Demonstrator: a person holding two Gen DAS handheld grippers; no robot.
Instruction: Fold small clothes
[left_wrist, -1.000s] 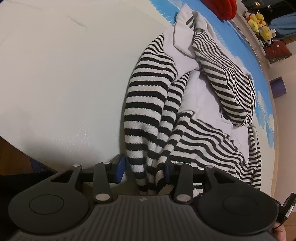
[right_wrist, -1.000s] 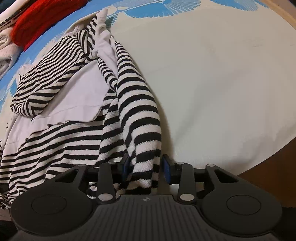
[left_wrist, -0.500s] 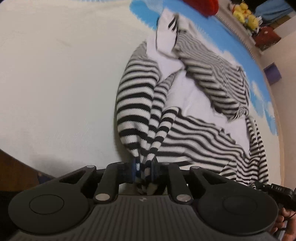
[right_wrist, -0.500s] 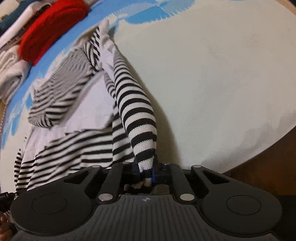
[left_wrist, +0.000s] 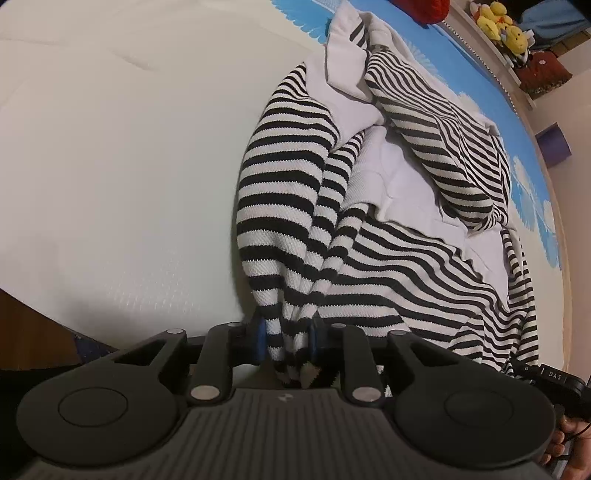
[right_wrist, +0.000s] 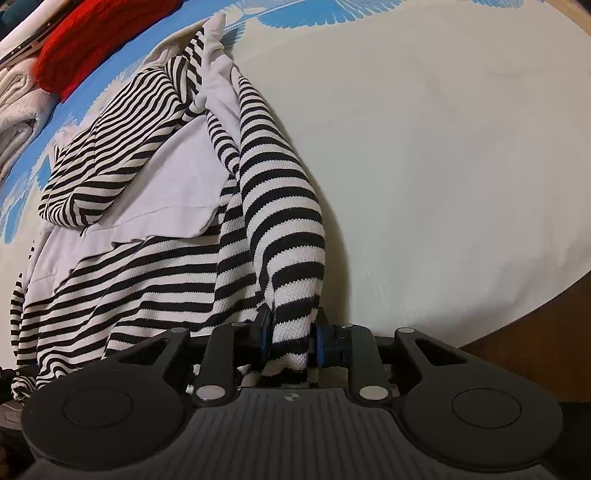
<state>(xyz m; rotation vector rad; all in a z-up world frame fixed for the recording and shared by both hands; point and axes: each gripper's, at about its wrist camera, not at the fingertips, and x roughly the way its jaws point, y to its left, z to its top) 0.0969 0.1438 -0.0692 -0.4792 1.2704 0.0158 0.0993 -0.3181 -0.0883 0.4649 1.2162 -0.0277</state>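
A black-and-white striped knit top (left_wrist: 388, 258) with a white lining lies crumpled on the bed, one sleeve folded across it. My left gripper (left_wrist: 286, 341) is shut on a bunched striped edge at the near left of the garment, and the cloth rises in folds from its blue pads. In the right wrist view the same top (right_wrist: 147, 258) spreads out to the left. My right gripper (right_wrist: 291, 341) is shut on a thick striped fold at the near right edge. Both grippers point steeply down at the bed.
The cream sheet (right_wrist: 443, 166) carries a blue bird print (left_wrist: 480, 74) at the far side. A red knit (right_wrist: 92, 48) and folded pale clothes (right_wrist: 18, 99) lie beyond the top. Yellow plush toys (left_wrist: 502, 26) and a purple box (left_wrist: 554, 146) stand off the bed. Brown floor (right_wrist: 535, 332) shows past the bed's edge.
The left jaws, open around the striped edge a second ago, have closed on it. The right jaws have tightened on their fold. The pinched cloth now stands up in ridges.
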